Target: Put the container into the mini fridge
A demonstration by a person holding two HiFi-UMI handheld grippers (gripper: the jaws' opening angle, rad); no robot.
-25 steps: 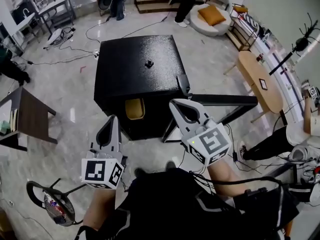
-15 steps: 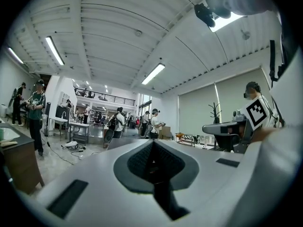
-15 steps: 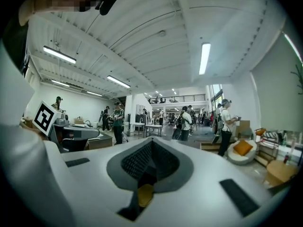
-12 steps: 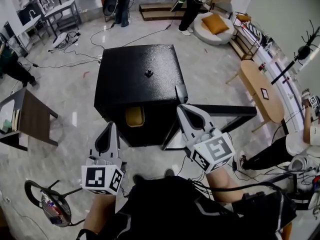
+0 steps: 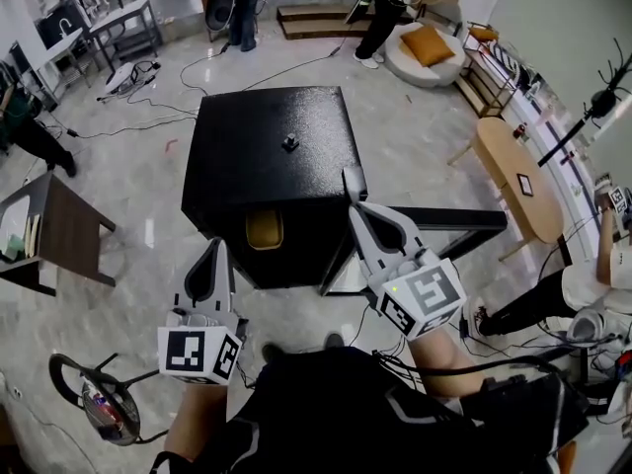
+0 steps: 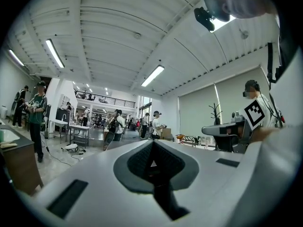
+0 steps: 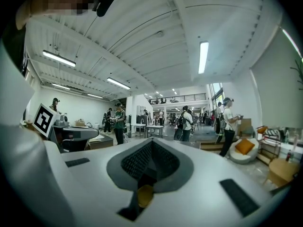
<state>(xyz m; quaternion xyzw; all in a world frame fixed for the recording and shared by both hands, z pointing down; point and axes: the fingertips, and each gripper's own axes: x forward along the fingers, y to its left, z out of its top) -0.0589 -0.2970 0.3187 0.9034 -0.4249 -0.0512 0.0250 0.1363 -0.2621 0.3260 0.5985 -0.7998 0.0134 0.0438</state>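
The black mini fridge [image 5: 267, 156] stands on the floor ahead of me in the head view, its door [image 5: 444, 217] swung open to the right. Inside, at the front of the opening, sits a yellow container [image 5: 264, 229]. My right gripper [image 5: 353, 180] hovers shut over the fridge's front right corner, above the door's hinge end, holding nothing. My left gripper [image 5: 216, 248] is shut and empty, short of the fridge's front left. Both gripper views look level across the room over shut jaws: left gripper [image 6: 152, 143], right gripper [image 7: 152, 142]. A yellowish patch shows through the right gripper's gap.
A small black object [image 5: 290, 144] lies on the fridge top. A dark table [image 5: 59, 230] stands at the left, a wooden oval table [image 5: 513, 161] at the right. Cables [image 5: 128, 117] trail over the floor. A person's legs [image 5: 538, 279] stretch out at the right.
The right gripper has shifted slightly over the fridge's front right corner and rolled a little. Left gripper, open door and container stay as they were.
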